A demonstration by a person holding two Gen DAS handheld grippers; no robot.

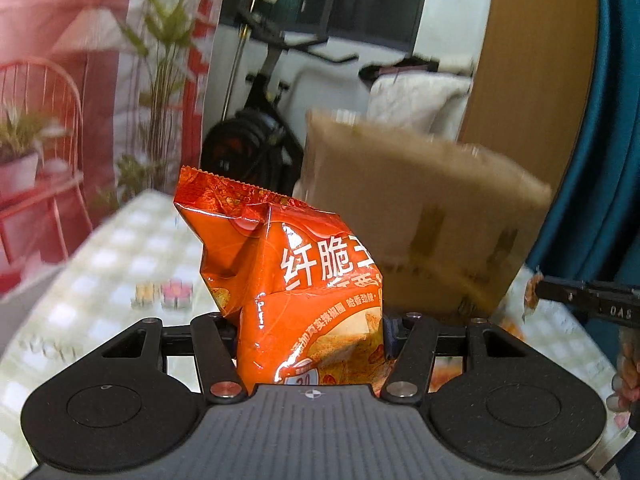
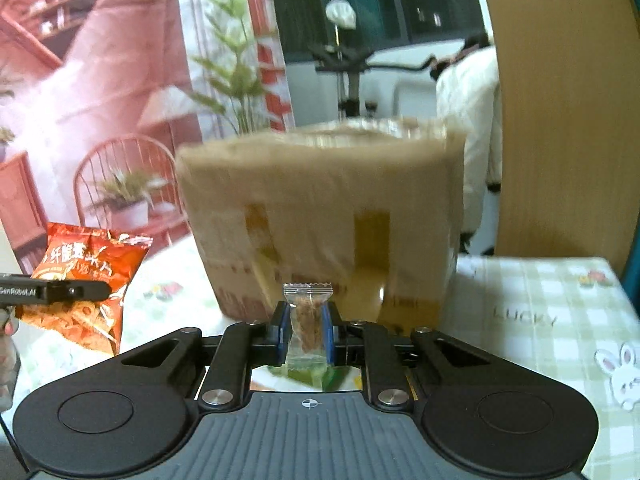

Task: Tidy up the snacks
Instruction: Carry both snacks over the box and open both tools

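Observation:
My left gripper (image 1: pixel 310 332) is shut on an orange chip bag (image 1: pixel 288 276) with white Chinese lettering, held upright above the table. The bag (image 2: pixel 86 280) and the left gripper (image 2: pixel 102 290) also show at the left of the right wrist view. My right gripper (image 2: pixel 306 332) is shut on a small clear-wrapped snack (image 2: pixel 307 320) with a brown piece inside. A cardboard box (image 2: pixel 324 216) stands on the table straight ahead of the right gripper; it sits to the right behind the chip bag in the left wrist view (image 1: pixel 424 208).
The table has a green-and-white checked cloth (image 2: pixel 532 312) with "LUCKY" and a rabbit printed on it. A wooden panel (image 2: pixel 560 112) stands at the right. An exercise bike (image 1: pixel 256 128) and a printed backdrop (image 2: pixel 100 100) are behind the table.

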